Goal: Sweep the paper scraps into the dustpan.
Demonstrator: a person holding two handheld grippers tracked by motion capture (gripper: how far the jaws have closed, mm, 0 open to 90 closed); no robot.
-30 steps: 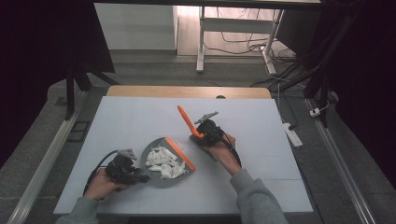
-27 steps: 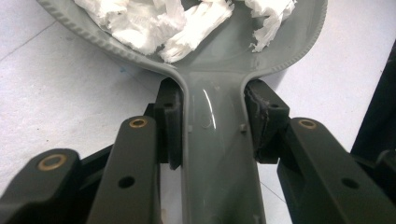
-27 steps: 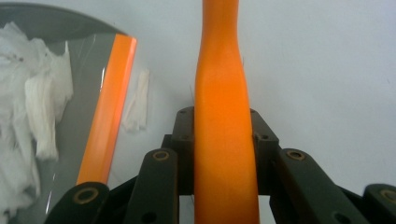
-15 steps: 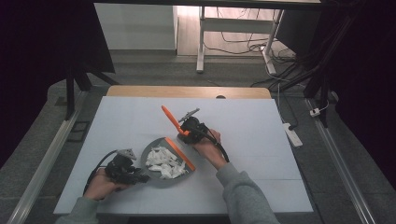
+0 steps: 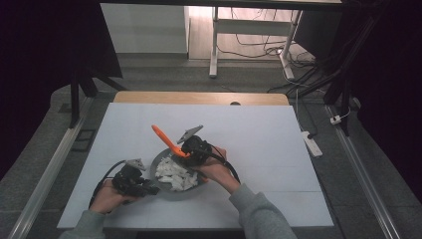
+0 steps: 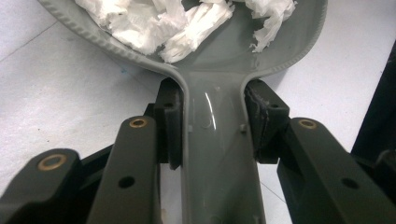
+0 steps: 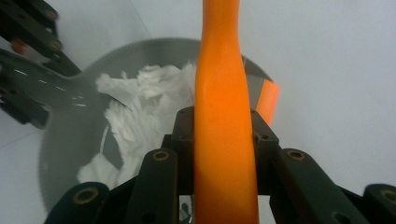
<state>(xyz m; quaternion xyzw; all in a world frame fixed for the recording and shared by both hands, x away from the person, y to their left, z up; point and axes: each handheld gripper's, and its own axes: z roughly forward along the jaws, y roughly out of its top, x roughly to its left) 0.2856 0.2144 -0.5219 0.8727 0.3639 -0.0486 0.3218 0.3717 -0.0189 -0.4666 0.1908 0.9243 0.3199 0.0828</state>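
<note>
The right hand-held gripper [image 5: 185, 149], pinching the orange spatula [image 5: 166, 140], has swung left over the grey pan [image 5: 160, 158]; the left hand-held gripper [image 5: 147, 187] clamps the pan's handle [image 6: 218, 158], so stirring the white shreds [image 5: 174, 175] looks next

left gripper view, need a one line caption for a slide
Left gripper clamps the handle of a grey pan holding white shredded paper.

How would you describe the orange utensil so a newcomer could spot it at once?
Start at the white table and find the grey pan of shredded white paper near its front edge. The orange utensil slants up over the pan's rim, clamped in the right tool; it is the only brightly coloured thing there.
</note>
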